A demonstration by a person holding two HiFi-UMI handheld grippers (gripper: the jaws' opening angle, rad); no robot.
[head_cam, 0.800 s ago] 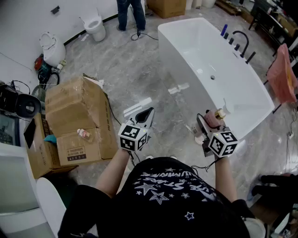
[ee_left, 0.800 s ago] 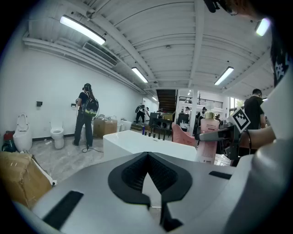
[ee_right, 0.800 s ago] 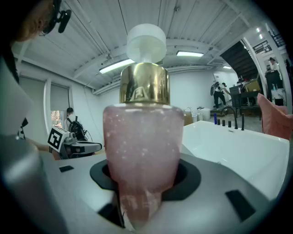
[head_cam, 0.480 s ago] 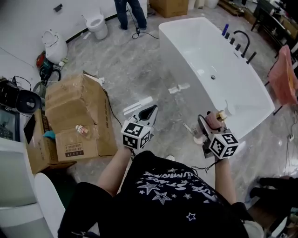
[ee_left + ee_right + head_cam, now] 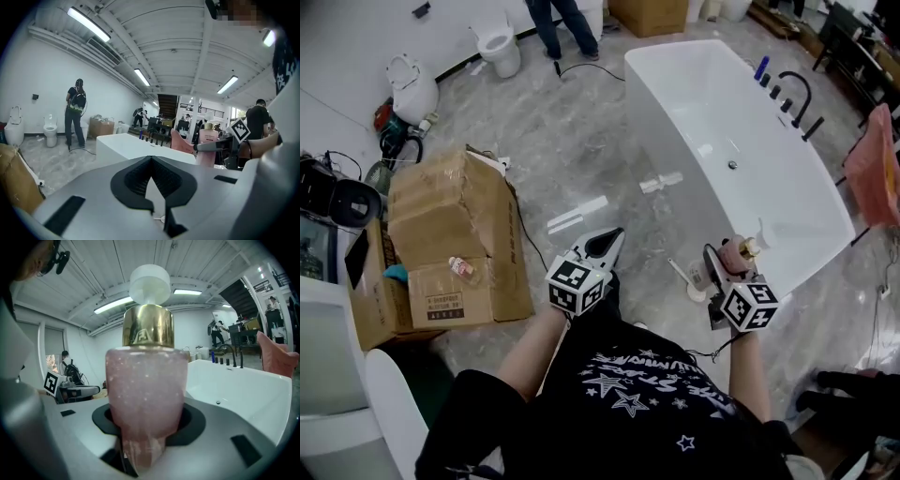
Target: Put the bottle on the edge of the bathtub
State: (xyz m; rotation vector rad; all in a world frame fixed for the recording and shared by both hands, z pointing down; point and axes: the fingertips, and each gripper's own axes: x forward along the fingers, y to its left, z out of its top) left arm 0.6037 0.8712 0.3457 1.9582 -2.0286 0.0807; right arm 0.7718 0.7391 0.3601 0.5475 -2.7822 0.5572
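A pink bottle with a gold collar and white pump stands upright between the jaws of my right gripper, which is shut on it. In the right gripper view the bottle fills the middle, with the white bathtub behind it to the right. The bathtub lies ahead and to the right, its near end just beyond the bottle. My left gripper is shut and empty, held over the floor left of the tub. From the left gripper view the bottle shows at the right, in front of the tub.
Cardboard boxes stand at the left with a small bottle on one. A black faucet rises at the tub's far side beside a pink towel. A toilet and a standing person are at the back.
Both grippers have sunk a little lower in the head view as the view shifted. The bottle stays in the right gripper; the left stays shut.
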